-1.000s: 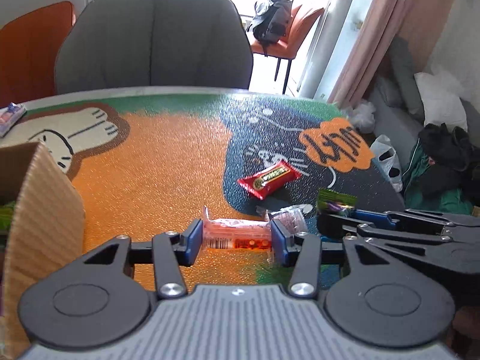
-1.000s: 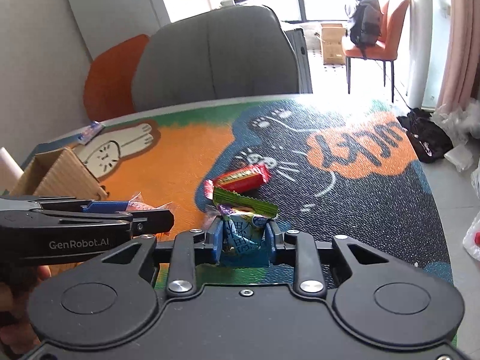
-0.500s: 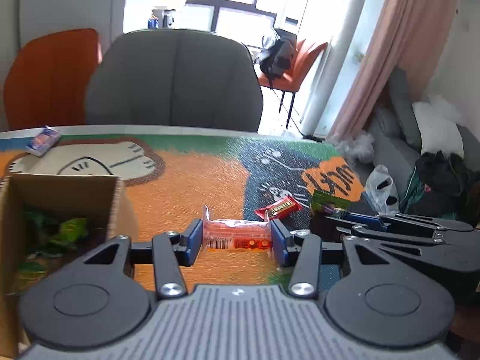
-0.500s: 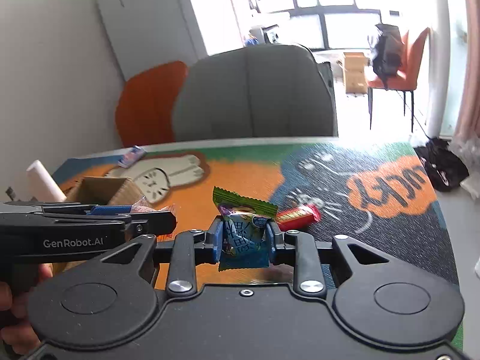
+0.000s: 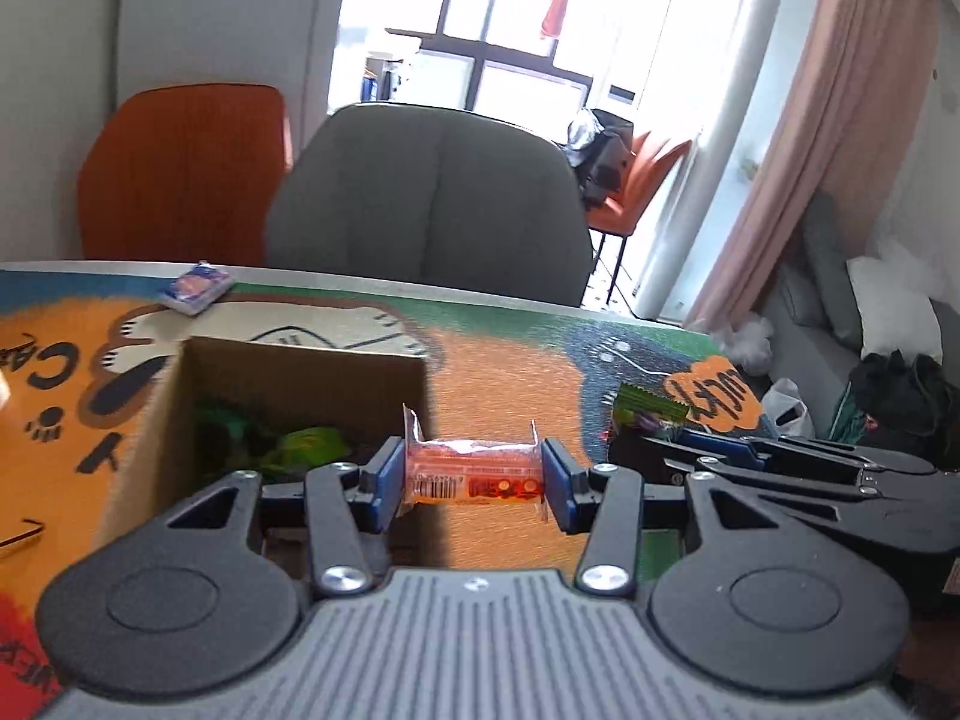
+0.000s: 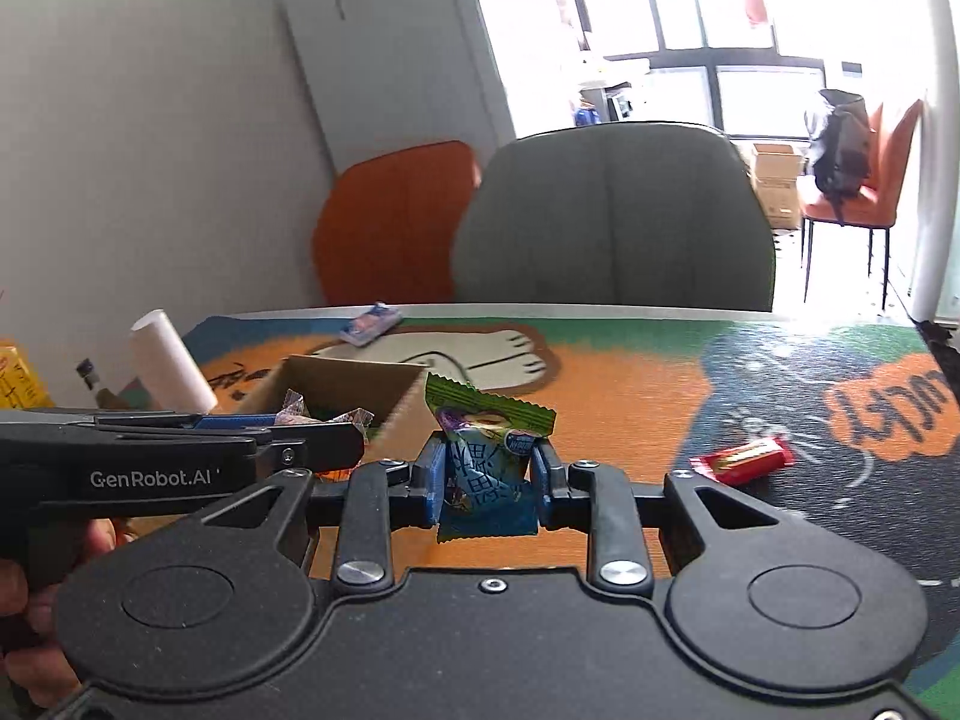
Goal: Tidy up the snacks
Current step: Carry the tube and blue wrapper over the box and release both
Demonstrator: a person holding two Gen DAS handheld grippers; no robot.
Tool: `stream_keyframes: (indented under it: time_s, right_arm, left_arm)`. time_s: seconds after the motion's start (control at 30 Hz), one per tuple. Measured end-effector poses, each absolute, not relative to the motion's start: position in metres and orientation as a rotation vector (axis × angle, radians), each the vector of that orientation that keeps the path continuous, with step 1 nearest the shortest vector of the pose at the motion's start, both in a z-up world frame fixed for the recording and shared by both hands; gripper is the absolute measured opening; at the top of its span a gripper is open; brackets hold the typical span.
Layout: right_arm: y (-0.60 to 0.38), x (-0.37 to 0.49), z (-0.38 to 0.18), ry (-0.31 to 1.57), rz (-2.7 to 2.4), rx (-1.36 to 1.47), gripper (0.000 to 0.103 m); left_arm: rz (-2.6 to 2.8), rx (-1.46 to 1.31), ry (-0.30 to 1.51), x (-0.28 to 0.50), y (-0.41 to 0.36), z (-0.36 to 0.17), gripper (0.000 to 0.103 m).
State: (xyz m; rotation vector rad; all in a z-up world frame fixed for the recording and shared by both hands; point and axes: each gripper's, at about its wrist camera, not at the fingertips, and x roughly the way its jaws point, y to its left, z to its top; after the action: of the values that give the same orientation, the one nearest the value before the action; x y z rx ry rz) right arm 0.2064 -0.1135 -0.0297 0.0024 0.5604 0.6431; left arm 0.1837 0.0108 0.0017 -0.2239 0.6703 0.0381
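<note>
My left gripper point(image 5: 473, 474) is shut on an orange snack packet point(image 5: 471, 468), held lengthwise between the blue pads above the right wall of an open cardboard box point(image 5: 300, 366). Green snack packets point(image 5: 306, 444) lie inside the box. My right gripper point(image 6: 487, 477) is shut on a green-and-blue snack bag point(image 6: 486, 462), held above the mat just right of the box point(image 6: 348, 378). The left gripper shows from the side in the right wrist view point(image 6: 288, 450). A red snack bar point(image 6: 741, 459) lies on the mat to the right.
A small blue-and-red packet point(image 5: 195, 288) lies near the table's far edge. A white roll point(image 6: 171, 366) and a yellow carton point(image 6: 18, 381) stand left of the box. A grey chair point(image 5: 429, 204) and an orange chair point(image 5: 180, 174) stand behind the table.
Both grippers have risen and moved left with their snacks. The left one has gone from over the mat to the box's right wall. The red bar stayed on the mat.
</note>
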Motion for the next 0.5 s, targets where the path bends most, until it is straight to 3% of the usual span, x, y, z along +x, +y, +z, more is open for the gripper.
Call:
stream_keyframes:
  time_s: [0.5]
  right_arm:
    - [-0.043,0.186,-0.023,0.553,0.718,-0.049,0.027]
  left_arm:
    - [0.111,-0.315,0.666,0.144,0.086,-0.001,0.053]
